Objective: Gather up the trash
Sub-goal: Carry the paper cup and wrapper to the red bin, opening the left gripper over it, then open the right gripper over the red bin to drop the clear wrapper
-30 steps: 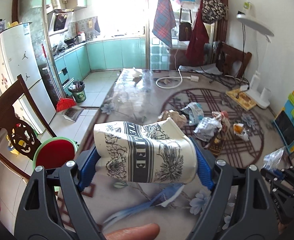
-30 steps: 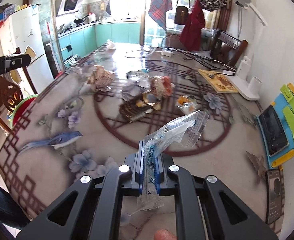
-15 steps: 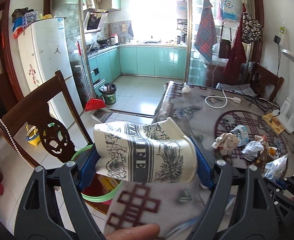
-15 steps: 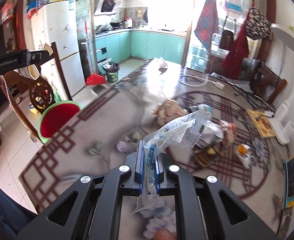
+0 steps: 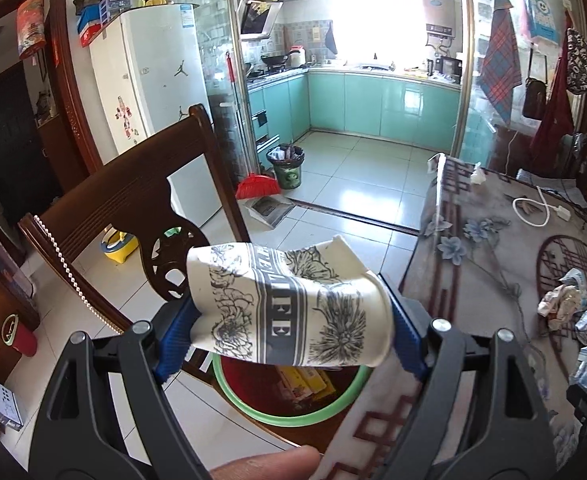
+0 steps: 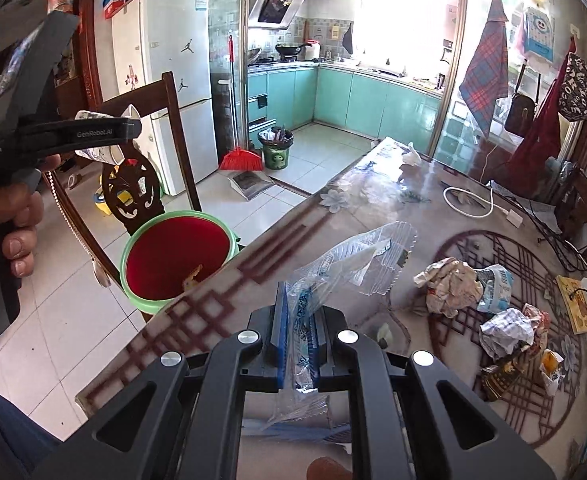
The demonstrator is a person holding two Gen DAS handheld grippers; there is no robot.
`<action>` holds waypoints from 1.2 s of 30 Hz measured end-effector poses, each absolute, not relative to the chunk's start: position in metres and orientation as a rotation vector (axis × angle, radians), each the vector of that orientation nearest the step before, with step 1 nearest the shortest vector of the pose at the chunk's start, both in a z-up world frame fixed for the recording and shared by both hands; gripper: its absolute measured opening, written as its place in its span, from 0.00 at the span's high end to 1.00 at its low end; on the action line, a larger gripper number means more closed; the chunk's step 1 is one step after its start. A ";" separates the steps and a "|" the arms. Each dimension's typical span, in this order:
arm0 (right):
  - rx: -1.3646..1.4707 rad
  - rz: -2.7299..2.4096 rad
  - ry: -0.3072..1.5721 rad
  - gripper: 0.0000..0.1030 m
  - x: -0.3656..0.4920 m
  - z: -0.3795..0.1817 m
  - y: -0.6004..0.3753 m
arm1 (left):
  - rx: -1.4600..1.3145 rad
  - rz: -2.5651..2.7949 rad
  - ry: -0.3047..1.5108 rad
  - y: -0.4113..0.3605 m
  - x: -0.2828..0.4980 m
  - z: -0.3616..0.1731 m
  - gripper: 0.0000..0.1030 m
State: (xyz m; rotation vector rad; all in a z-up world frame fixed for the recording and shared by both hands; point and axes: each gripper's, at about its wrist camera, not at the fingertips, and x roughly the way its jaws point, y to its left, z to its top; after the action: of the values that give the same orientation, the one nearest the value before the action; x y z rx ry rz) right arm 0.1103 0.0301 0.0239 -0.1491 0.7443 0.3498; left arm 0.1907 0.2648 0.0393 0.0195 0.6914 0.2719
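While sunlight floods the teal kitchen behind, the left gripper [image 5: 289, 320] pinches a crushed paper cup [image 5: 289, 304] sideways between its blue pads, the cup held in the air above a red bin with a green rim [image 5: 293, 416] that stands on the tiled floor beside the table edge and a carved wooden chair [image 5: 133, 208]. Over the glass-topped table [image 6: 253, 264], the right gripper [image 6: 297, 340] has its jaws pressed together on a clear plastic wrapper [image 6: 353, 264], which fans upward from the pads. Further crumpled wrappers and paper [image 6: 469, 284] lie heaped on the table's round lattice pattern, well apart from the bin. A red broom [image 6: 240, 158] leans near the white refrigerator [image 6: 173, 80].
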 end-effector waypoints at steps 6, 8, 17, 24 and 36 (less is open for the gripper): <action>-0.157 0.373 0.738 0.92 0.121 0.025 0.048 | -0.049 0.294 0.829 0.301 0.219 -0.010 0.22; -0.160 0.375 0.740 0.92 0.124 0.025 0.051 | -0.053 0.303 0.866 0.308 0.226 -0.026 0.22; -0.176 0.355 0.745 0.92 0.128 0.022 0.046 | -0.122 0.332 0.944 0.338 0.243 -0.053 0.20; -0.187 0.365 0.759 0.92 0.131 0.016 0.052 | -0.131 0.334 0.896 0.341 0.238 -0.034 0.10; -0.229 0.505 0.715 0.92 0.158 0.025 0.135 | -0.083 0.499 0.603 0.360 0.185 0.057 0.04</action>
State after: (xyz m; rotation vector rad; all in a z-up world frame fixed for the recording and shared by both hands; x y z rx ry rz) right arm 0.1578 0.1353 0.0250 -0.2286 0.7151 0.5053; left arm 0.1854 0.3603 0.0570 -0.0834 0.6032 0.4986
